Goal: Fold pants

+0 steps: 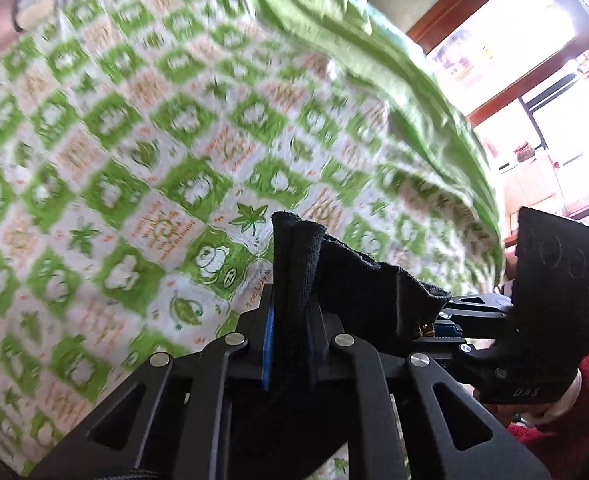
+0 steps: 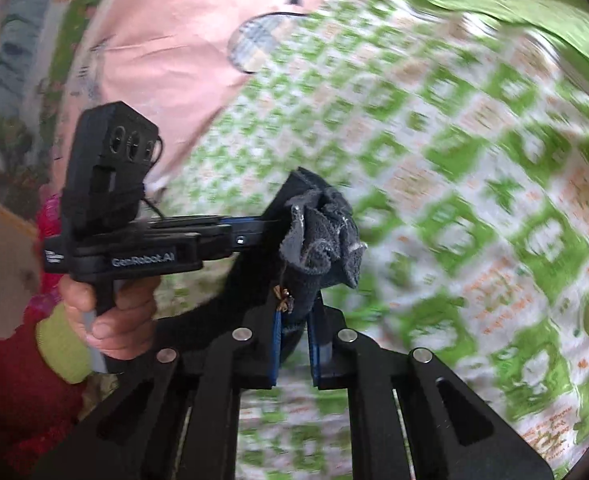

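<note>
Pants (image 1: 358, 284), dark, soft and limp, hang bunched between both grippers above a green-patterned bedspread (image 1: 142, 128). Left gripper (image 1: 290, 300) and right gripper (image 2: 296, 316) each clamp an edge; cloth likely light, best held at corners.

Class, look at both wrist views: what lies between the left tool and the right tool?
A short span of the dark pants stretches between the left tool and the right tool, each shut on it; both views show this.

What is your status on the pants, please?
Left gripper and right gripper both shut on black pants, held above green patterned bedspread. Nothing in the way.
</note>
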